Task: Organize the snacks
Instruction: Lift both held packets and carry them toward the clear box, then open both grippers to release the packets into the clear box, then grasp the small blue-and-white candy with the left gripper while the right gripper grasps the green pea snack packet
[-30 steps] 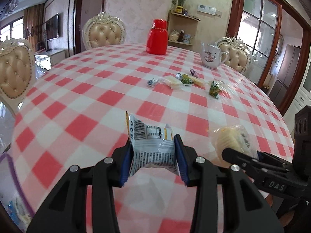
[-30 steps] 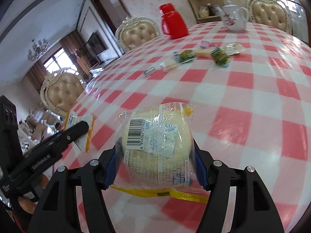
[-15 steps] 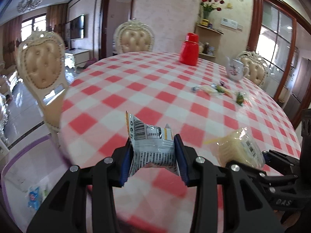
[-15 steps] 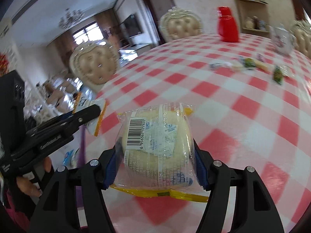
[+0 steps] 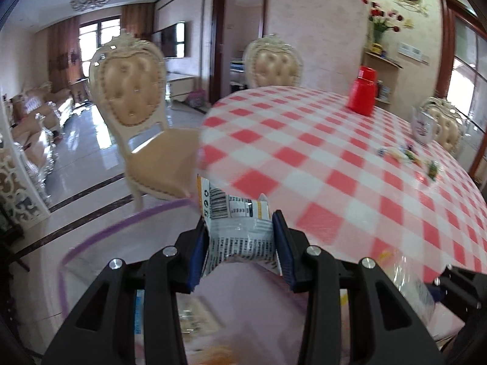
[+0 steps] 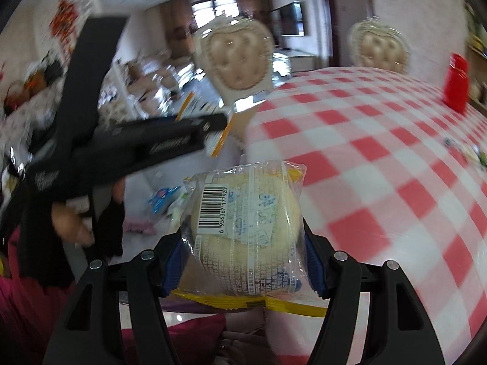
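My left gripper (image 5: 240,243) is shut on a small silver snack packet (image 5: 237,228) with a barcode and an orange edge. It hangs past the edge of the red-checked table (image 5: 334,158), over a clear bin with a purple rim (image 5: 121,222). My right gripper (image 6: 243,243) is shut on a round yellow cake in a clear wrapper (image 6: 246,222), also at the table's edge. The right wrist view shows the left gripper (image 6: 216,127) from the side, up and to the left, with a hand (image 6: 70,222) holding it. The cake (image 5: 404,276) shows at the lower right of the left wrist view.
Several small snacks (image 5: 408,155) lie far across the table, near a teapot (image 5: 423,126) and a red jug (image 5: 363,94). A padded chair (image 5: 137,97) stands close beside the table. Blurred packets (image 6: 164,197) lie below, left of the cake.
Both grippers have swung left from over the table to its edge, each still carrying its snack. The purple-rimmed bin has come into view under the left gripper.
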`<state>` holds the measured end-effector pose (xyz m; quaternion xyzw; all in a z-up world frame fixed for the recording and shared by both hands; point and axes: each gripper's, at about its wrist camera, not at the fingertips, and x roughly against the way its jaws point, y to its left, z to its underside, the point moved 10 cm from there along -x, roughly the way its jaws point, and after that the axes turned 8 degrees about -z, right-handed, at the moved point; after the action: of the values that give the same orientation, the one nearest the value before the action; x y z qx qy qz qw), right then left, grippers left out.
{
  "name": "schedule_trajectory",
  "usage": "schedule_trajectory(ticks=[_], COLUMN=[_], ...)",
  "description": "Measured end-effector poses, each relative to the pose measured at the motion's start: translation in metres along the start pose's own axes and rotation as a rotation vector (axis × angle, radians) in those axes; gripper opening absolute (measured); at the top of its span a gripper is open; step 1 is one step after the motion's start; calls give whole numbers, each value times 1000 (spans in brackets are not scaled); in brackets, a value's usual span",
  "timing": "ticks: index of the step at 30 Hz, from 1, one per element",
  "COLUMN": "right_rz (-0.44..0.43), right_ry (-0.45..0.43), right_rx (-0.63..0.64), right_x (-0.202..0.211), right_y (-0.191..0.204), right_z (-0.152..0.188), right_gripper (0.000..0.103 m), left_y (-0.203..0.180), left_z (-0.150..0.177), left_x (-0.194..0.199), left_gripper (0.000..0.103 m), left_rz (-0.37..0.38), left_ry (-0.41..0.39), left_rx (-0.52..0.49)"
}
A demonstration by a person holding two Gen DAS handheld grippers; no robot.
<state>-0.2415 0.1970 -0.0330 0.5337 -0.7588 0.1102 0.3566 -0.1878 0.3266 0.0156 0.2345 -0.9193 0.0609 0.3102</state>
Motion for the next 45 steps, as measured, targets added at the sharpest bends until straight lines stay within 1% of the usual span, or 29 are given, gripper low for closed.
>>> schedule_trajectory(ticks=[3, 6, 10, 11, 12, 13, 14, 15, 17, 18, 20, 22, 23, 24, 26, 27, 28, 29, 30, 32, 33, 34, 35, 36, 38, 39, 42, 44, 45], right_rz=[-20, -46, -89, -105, -120, -127, -138, -147, -151, -138, -69, 35, 82, 116, 186, 239, 270, 309, 332, 395, 422, 459, 470, 483, 509, 521, 504, 494, 493], right_ry=[35, 78, 120, 125, 124, 114, 88, 57, -8, -32, -100, -190, -238, -267, -301, -313, -316, -317, -319, -329, -337, -359, -381, -415, -422, -422, -448, -456, -446], right_rx=[54, 106, 138, 136, 131, 126, 118, 108, 84, 75, 34, -37, -84, -123, -206, -270, -312, -371, -407, -506, -543, -608, -645, -700, -769, -806, -865, -886, -889], right_x=[-18, -37, -54, -55, -54, -52, -47, -40, -21, -13, 9, 41, 61, 76, 108, 126, 137, 151, 159, 186, 198, 215, 221, 234, 243, 247, 249, 248, 245], right_y=[21, 42, 59, 61, 63, 62, 61, 59, 49, 41, 10, -30, -54, -75, -119, -150, -171, -199, -219, -273, -292, -321, -341, -365, -399, -418, -450, -465, -473], right_z=[1, 7, 17, 18, 17, 16, 12, 7, -1, -4, -12, -16, -17, -16, -9, -1, 6, 17, 23, 46, 57, 70, 76, 85, 97, 104, 109, 109, 108], right_gripper=[64, 64, 64, 65, 67, 69, 74, 79, 81, 82, 87, 87, 87, 87, 87, 87, 87, 87, 87, 87, 87, 87, 87, 87, 87, 87, 87, 87, 87], left_y=[29, 50, 63, 65, 69, 71, 74, 78, 76, 74, 59, 30, 14, -7, -52, -80, -107, -127, -162, -212, -243, -267, -286, -306, -335, -342, -372, -381, -387], left_z=[0, 1, 3, 3, 4, 4, 2, 0, -1, -2, -11, -25, -32, -41, -58, -66, -72, -74, -74, -71, -70, -68, -68, -68, -69, -69, -77, -86, -91], left_x=[-1, -1, 0, 0, 0, 0, 0, 2, 2, 2, 8, 20, 26, 35, 48, 53, 52, 48, 36, 14, -1, -14, -26, -41, -68, -80, -124, -147, -158], left_gripper=[41, 41, 42, 46, 63, 74, 84, 84, 85, 86, 91, 92, 93, 96, 101, 101, 101, 101, 101, 101, 101, 101, 101, 101, 101, 101, 101, 101, 101], left_rz=[-44, -72, -93, -97, -104, -112, -128, -147, -152, -153, -142, -103, -90, -73, -21, 13, 51, 83, 133, 210, 238, 259, 273, 275, 264, 253, 217, 198, 189], left_ry=[11, 24, 38, 41, 48, 52, 52, 48, 59, 63, 44, -16, -52, -101, -189, -231, -245, -230, -180, -100, -54, -23, 3, 25, 50, 57, 81, 91, 95], left_rx=[-9, -12, -25, -24, -10, 6, 30, 60, 87, 95, 127, 120, 104, 77, 19, -14, -42, -61, -91, -124, -144, -156, -161, -159, -142, -132, -97, -80, -73])
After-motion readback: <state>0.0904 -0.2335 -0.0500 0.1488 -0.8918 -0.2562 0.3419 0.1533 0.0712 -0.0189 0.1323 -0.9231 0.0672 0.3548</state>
